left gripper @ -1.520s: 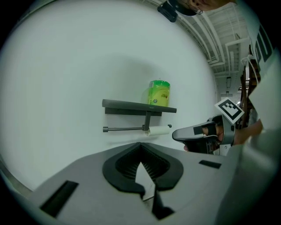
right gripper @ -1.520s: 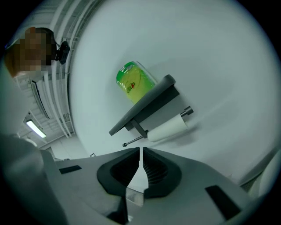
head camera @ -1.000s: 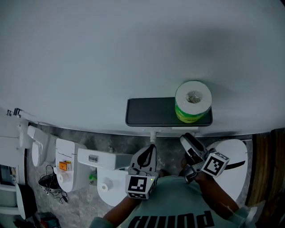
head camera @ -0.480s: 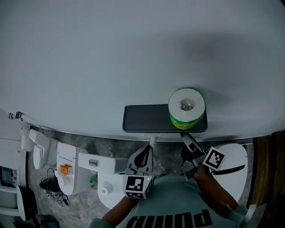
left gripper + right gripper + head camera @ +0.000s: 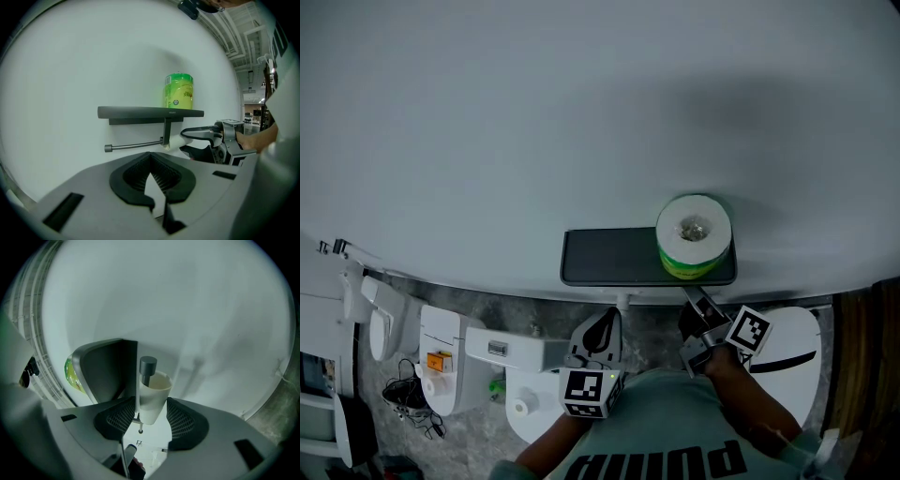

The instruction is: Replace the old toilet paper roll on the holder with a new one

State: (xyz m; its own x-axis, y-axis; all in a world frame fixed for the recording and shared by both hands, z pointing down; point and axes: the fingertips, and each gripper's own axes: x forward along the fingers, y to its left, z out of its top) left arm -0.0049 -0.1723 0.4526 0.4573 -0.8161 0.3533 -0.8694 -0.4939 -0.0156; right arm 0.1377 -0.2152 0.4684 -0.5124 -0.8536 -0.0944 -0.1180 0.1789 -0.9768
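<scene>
Showing the old roll [image 5: 152, 397], stripped to a cream cardboard tube, sitting threaded on the holder's [image 5: 167, 127] grey bar [image 5: 148, 365] beneath the dark shelf [image 5: 605, 258], and the new roll [image 5: 694, 234], green-wrapped, standing upright at the shelf's 3 o'clock end.

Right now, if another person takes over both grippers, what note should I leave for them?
Left gripper: shut, empty, touching nothing.
Right gripper: jaws have just been opening; open around the empty tube, seemingly not clamping it.
Tube is still on the holder bar under the shelf; new roll stands on the shelf.
Done: nothing removed. Left: pull the tube off, put the new roll on the bar.
</scene>
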